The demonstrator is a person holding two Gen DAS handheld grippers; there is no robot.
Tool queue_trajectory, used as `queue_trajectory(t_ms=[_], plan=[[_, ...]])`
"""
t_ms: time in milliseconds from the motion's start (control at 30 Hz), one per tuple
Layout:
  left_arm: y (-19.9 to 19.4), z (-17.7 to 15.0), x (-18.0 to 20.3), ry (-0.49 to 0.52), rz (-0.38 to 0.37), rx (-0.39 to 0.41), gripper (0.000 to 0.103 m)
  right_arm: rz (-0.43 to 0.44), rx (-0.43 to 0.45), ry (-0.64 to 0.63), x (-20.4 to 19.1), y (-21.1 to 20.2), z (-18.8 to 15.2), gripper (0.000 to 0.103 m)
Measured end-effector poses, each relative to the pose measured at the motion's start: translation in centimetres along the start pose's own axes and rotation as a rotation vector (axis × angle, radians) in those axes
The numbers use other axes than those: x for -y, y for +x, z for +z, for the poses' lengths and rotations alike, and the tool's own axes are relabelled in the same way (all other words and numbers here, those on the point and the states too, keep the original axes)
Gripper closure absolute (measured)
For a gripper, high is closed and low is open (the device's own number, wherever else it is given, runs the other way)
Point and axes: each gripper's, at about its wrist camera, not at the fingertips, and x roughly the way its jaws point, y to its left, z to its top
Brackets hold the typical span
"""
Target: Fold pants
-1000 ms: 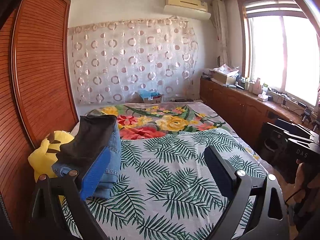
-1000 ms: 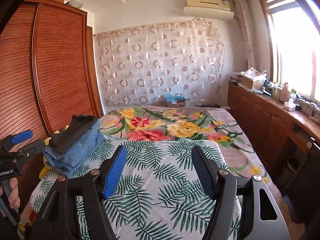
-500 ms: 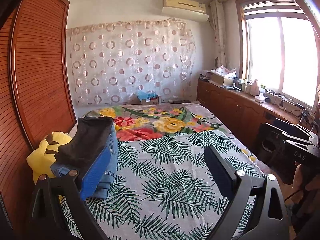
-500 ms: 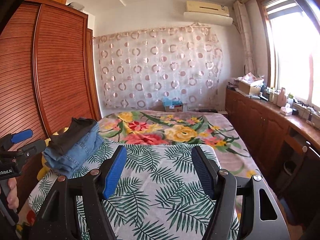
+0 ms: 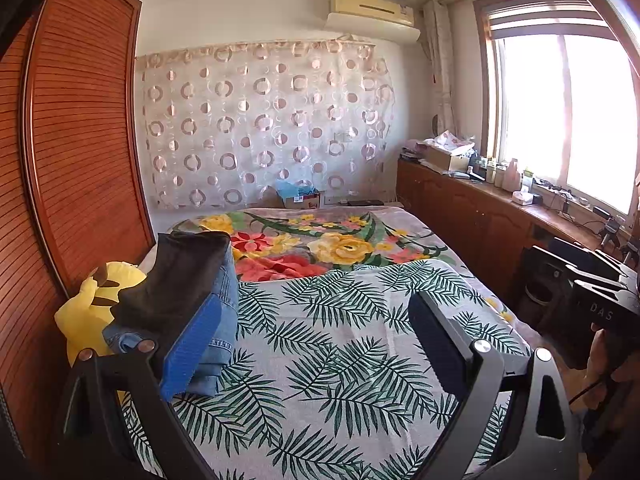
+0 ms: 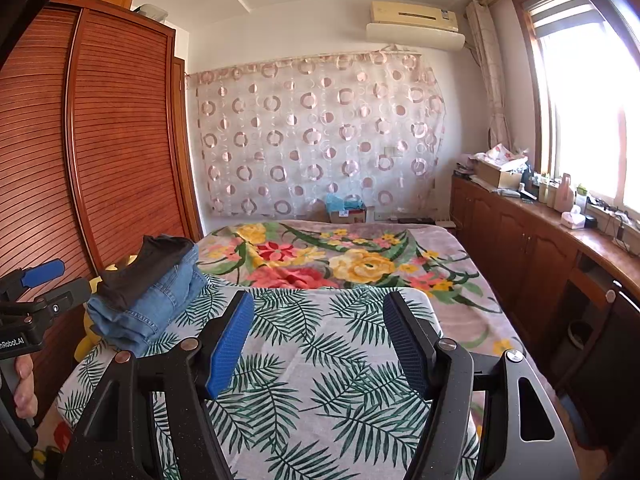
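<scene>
A stack of folded pants, a dark pair (image 5: 180,276) on top of blue jeans (image 5: 226,304), lies on the left side of the bed; it also shows in the right wrist view (image 6: 148,292). My left gripper (image 5: 316,336) is open and empty, held above the palm-leaf bedspread (image 5: 328,344) with its left finger in front of the stack. My right gripper (image 6: 320,328) is open and empty, above the bedspread to the right of the stack. The left gripper's body (image 6: 32,308) shows at the left edge of the right wrist view.
A yellow plush toy (image 5: 92,308) sits between the stack and the wooden wardrobe (image 5: 80,160). A floral blanket (image 5: 320,240) covers the far half of the bed. A wooden counter (image 6: 560,248) with boxes and bottles runs along the right under the window.
Both grippers have tilted upward a little, so the bed sits lower in both views. The pants stack has not moved. Both grippers stay open.
</scene>
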Motion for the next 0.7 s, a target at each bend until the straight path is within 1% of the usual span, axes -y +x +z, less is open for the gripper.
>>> queue_trajectory(t_ms=[700], plan=[[-0.35, -0.31, -0.4, -0.012, 0.009, 0.0, 0.008, 0.002, -0.002, -0.006, 0.58, 0.33, -0.18, 0.034]])
